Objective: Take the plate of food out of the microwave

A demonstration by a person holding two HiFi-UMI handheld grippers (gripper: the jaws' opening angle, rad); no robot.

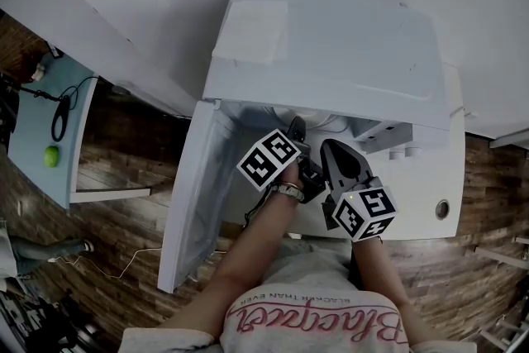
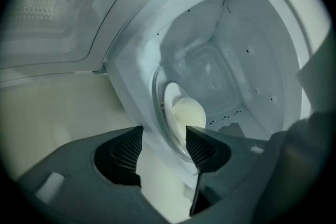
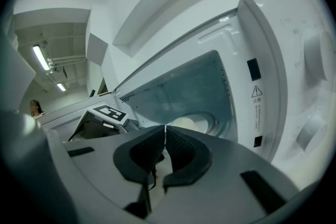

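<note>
head view: both grippers at the open microwave, plate not yet out

at the left, the microwave door (image 1: 194, 194) hangs swung wide, a flat white panel, which leaves the mouth of the microwave (image 1: 331, 45) free for us to reach in. next comes our left gripper (image 1: 296, 128), nosed into the opening. in the left gripper view its ribbed dark pads (image 2: 128, 152) stand as far apart as they go, with nothing gripped. we judge they are spread that wide to take the plate's rim.

the plate (image 2: 173, 105) is just beyond them, a smooth white round resting on the glass turntable (image 2: 156, 86) near the middle of the cavity floor. on it lies a pale, rounded mound of food (image 2: 190, 115). the cavity walls are glossy white, dotted with small vent holes.

to the right, our right gripper (image 3: 164, 136) waits outside the front edge. its pads are pressed together on nothing, so it seems held back to leave the left one room. farthest right is the control panel, matte white with a round knob (image 3: 315, 131).
</note>
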